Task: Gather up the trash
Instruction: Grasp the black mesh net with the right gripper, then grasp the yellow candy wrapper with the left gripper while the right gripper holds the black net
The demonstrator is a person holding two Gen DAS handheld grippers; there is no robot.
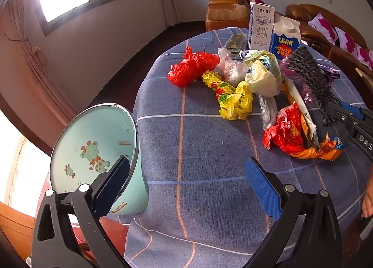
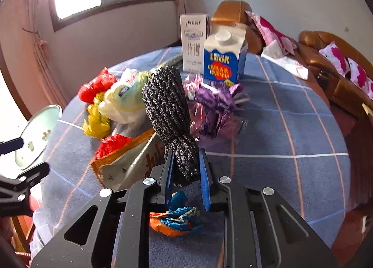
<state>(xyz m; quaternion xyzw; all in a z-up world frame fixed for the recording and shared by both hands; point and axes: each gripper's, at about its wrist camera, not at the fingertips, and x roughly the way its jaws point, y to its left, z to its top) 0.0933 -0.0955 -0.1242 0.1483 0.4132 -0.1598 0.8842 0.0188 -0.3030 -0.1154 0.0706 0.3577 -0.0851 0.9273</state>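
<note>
Because the mint-green bin (image 1: 98,151) hung off the table's left edge, tilted so its mouth faced the litter, it seemed placed to catch whatever was swept or dropped toward it; the left gripper (image 1: 188,179) sat beside its rim with fingers spread wide and nothing between them, one pad overlapping the rim in the left wrist view, though whether it touched was unclear. Further right on the blue checked tablecloth (image 1: 198,142) lay the trash: a red plastic bag (image 1: 191,67), a yellow bag (image 1: 233,97), a pale crumpled bag (image 1: 263,74) and an orange-red wrapper (image 1: 293,137), bunched together mid-table. Behind them two milk cartons (image 2: 212,51) stood upright, probably awaiting collection too. Rightmost, the right gripper (image 2: 185,170) pinched the lower end of a dark speckled mesh sleeve (image 2: 167,109), held upright above the pile, apparently lifted for carrying to the bin. Purple foil wrappers (image 2: 214,104) lay just behind it. The bin's base was cut off, and the sleeve hid what lay directly beneath it.
</note>
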